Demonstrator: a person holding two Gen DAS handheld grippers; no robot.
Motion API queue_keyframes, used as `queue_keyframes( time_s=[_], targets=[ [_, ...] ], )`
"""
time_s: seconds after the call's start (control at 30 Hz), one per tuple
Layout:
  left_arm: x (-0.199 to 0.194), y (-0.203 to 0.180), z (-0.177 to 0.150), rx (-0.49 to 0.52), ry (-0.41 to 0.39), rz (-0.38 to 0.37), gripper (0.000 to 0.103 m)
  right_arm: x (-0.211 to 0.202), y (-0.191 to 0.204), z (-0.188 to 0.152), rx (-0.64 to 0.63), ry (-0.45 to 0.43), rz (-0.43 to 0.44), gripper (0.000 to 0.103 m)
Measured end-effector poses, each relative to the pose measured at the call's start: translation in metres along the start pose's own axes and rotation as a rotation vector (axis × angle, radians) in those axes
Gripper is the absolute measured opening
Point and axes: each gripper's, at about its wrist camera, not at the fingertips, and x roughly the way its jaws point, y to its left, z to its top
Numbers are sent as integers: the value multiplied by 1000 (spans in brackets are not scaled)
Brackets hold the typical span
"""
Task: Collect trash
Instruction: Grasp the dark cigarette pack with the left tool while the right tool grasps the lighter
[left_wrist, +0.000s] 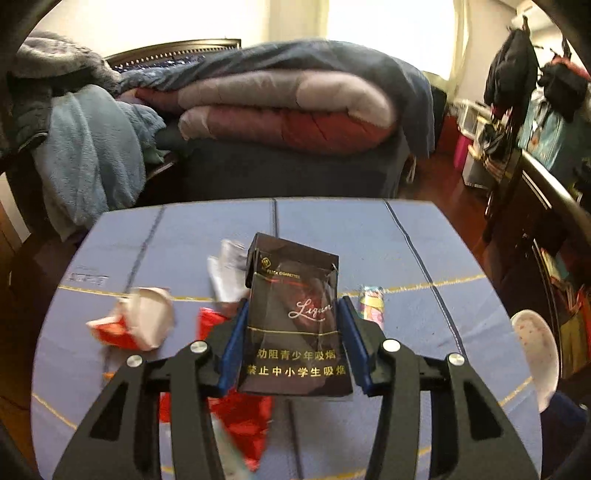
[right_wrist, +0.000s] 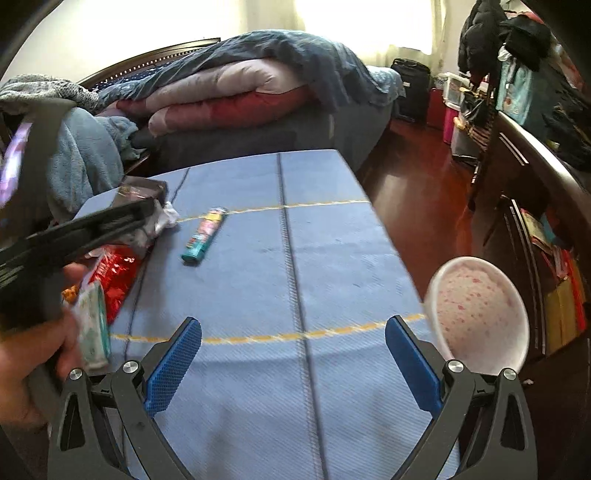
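Note:
A black cigarette pack (left_wrist: 295, 325) with gold lettering stands tilted between the blue pads of my left gripper (left_wrist: 294, 303), which press on both its sides. Around it on the blue tablecloth (left_wrist: 406, 240) lie a crushed red-and-white paper cup (left_wrist: 136, 325), crumpled white paper (left_wrist: 225, 273), a red foil wrapper (left_wrist: 243, 417) and a colourful lighter (left_wrist: 372, 304). My right gripper (right_wrist: 293, 322) stands open over bare cloth, nothing between its fingers. The lighter (right_wrist: 205, 236) lies well ahead of it, and the red wrapper (right_wrist: 114, 280) and a small tissue pack (right_wrist: 94, 328) to its left.
A white bowl (right_wrist: 480, 317) with pink speckles sits at the table's right edge. A hand (right_wrist: 22, 369) grips the left tool at the left. A bed with folded quilts (right_wrist: 229, 96) is behind the table, a dark cabinet (right_wrist: 535, 177) and wood floor to the right.

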Motion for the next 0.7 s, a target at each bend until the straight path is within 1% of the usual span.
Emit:
queue_keyframes(
  time_s=[0.07, 0.2, 0.27, 0.3, 0.33, 0.4, 0.47, 0.53, 0.6, 0.67, 0.7],
  targets=[
    [-15, 9, -1, -10, -23, 8, 48, 11, 12, 8, -7, 6, 14, 99],
    [-33, 34, -3, -34, -53, 46, 48, 36, 34, 23, -29, 18, -5, 98],
    [-40, 51, -3, -57, -61, 68, 48, 56, 48, 31, -37, 45, 1, 89],
    [-43, 60, -3, -69, -66, 79, 48, 63, 52, 33, -39, 63, 8, 87],
    [-43, 68, -1, -75, -69, 85, 48, 73, 58, 36, -38, 96, 24, 82],
    [-47, 80, -1, -88, -76, 102, 48, 87, 67, 40, -33, 122, 41, 80],
    [-49, 90, 0, -97, -81, 111, 49, 94, 78, 46, -48, 108, 7, 79],
    [-48, 98, 0, -107, -81, 116, 49, 98, 85, 50, -52, 107, 7, 78],
    [-47, 102, 0, -114, -80, 115, 49, 101, 92, 53, -59, 103, -12, 75],
    [-47, 107, 0, -120, -80, 118, 49, 103, 97, 56, -64, 96, -19, 68],
    [-46, 109, 0, -122, -79, 115, 49, 103, 98, 57, -64, 94, -21, 66]
  ],
)
